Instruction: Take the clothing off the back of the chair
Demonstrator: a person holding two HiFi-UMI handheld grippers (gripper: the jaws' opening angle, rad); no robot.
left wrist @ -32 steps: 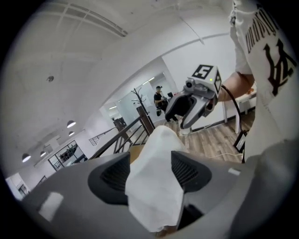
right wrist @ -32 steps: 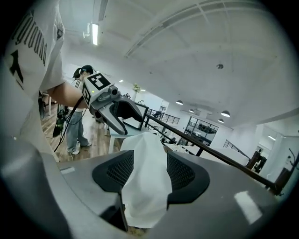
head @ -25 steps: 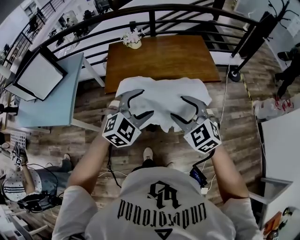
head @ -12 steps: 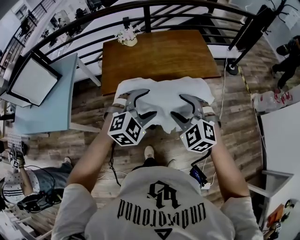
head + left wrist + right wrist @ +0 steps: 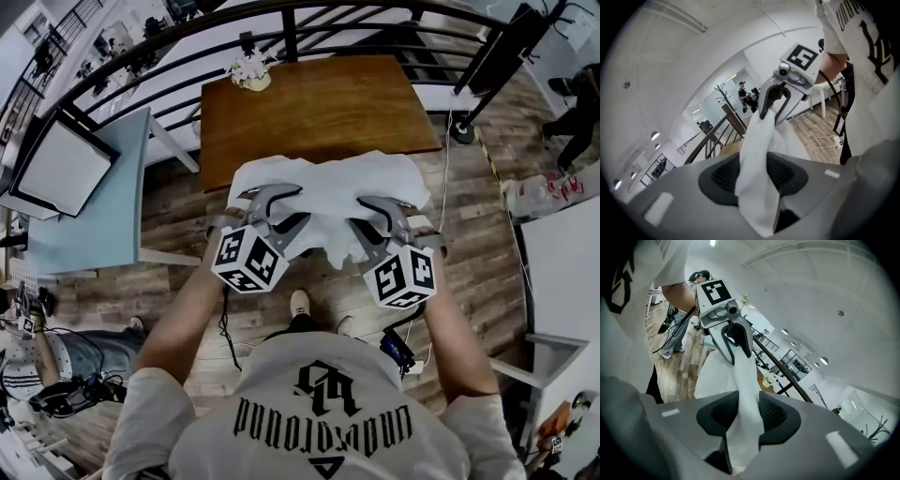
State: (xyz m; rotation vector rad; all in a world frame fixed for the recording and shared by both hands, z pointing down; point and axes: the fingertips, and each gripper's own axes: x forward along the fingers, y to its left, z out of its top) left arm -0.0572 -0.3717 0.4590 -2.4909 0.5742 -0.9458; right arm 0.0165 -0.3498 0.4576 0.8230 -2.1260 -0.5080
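Note:
The white clothing (image 5: 328, 187) lies draped over the chair back, which it hides completely. My left gripper (image 5: 292, 208) is at the cloth's left part and my right gripper (image 5: 362, 217) at its right part. Both sets of jaws are closing, each with a fold of the cloth between them. In the left gripper view the cloth (image 5: 757, 154) runs up between the dark pads (image 5: 723, 174) of the left gripper (image 5: 752, 185). The right gripper view shows the same: the cloth (image 5: 745, 385) is pinched between the pads (image 5: 776, 413) of the right gripper (image 5: 743, 418).
A brown wooden table (image 5: 319, 103) stands just beyond the chair, with a small flower pot (image 5: 249, 72) at its far left corner. A black railing (image 5: 281, 19) curves behind it. A pale blue table (image 5: 89, 202) is at the left. Cables (image 5: 398, 352) lie on the wood floor by my feet.
Both grippers' jaws stood wide over the cloth and have now narrowed onto folds of it. The hands have sunk slightly toward the chair back.

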